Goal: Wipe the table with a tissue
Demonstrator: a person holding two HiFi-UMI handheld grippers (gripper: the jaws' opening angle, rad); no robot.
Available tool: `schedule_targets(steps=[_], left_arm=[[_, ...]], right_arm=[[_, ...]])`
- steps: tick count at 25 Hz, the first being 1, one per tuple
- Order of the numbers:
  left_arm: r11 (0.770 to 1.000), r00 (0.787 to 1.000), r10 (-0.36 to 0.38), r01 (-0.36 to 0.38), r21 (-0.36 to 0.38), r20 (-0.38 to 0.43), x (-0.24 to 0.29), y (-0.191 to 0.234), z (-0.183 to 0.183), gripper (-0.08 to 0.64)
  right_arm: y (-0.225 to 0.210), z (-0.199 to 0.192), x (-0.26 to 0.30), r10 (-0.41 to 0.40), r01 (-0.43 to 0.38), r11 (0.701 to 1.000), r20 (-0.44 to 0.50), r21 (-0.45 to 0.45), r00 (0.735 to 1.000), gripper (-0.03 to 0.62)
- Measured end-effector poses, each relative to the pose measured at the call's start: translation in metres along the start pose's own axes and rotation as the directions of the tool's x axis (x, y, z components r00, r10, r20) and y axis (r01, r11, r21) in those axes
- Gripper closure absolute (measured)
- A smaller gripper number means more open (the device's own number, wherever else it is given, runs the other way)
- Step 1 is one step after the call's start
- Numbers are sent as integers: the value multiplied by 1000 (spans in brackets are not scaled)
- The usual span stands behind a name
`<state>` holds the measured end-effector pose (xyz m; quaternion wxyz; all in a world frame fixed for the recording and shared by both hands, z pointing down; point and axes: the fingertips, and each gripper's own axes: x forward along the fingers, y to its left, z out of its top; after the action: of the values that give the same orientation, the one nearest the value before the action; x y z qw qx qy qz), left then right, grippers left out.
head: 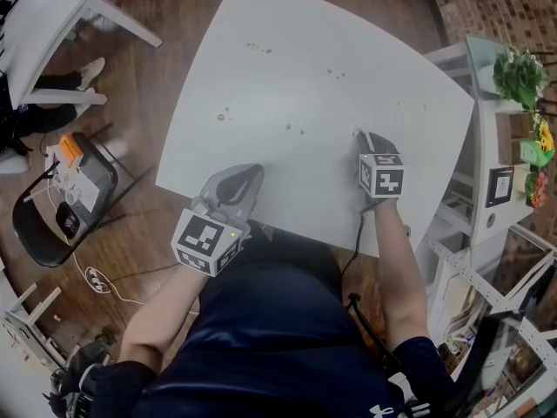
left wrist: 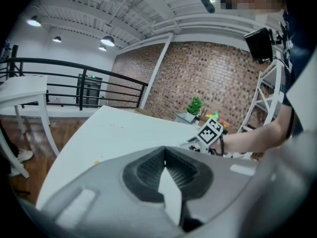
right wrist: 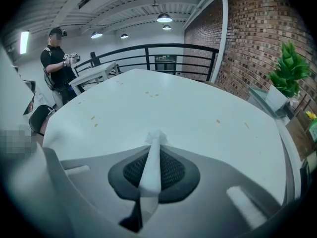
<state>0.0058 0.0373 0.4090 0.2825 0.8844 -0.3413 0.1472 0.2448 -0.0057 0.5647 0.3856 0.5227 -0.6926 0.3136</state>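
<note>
The white table [head: 287, 85] carries several small brownish crumbs [head: 258, 49], more of them nearer me [head: 294, 130]. My right gripper [head: 359, 134] points steeply down at the table's near right part. In the right gripper view it [right wrist: 154, 142] is shut on a folded white tissue [right wrist: 150, 170] whose tip pokes past the jaws, just over the tabletop [right wrist: 188, 108]. My left gripper [head: 254, 172] hovers at the table's near edge, jaws shut [left wrist: 165, 150]. A white wedge shows behind its pads; I cannot tell whether it is tissue or table.
A white chair [head: 43, 24] and a black chair with a device on it [head: 61, 190] stand on the wooden floor at left. A white shelf with potted plants [head: 513, 103] flanks the table's right side. A person [right wrist: 57, 63] stands beyond the table's far end.
</note>
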Motion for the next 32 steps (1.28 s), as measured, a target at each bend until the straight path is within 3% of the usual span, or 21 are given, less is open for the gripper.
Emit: schedule_targets(steps=[8,20,28,32], left_arm=[[1000,1000,3,-3,0,0,-2,5,1,558],[1000,1000,-11,11,27,-9,3,-9,-3,557],[999,999,-32,33,36,-16,17,-39,-4,557],[999,1000,-28,29,44,-10,22,-52,-5,558]], right_arm=[[9,5,4,6,-6,1000,8,-7,1000,580],[36,-6,-3,99,-98,994,21,-47,995,579],[-19,-18,-35,18,-27,995,87,93,996,578],[-41,-25,-39,0,-10,994,88,111,996,579]])
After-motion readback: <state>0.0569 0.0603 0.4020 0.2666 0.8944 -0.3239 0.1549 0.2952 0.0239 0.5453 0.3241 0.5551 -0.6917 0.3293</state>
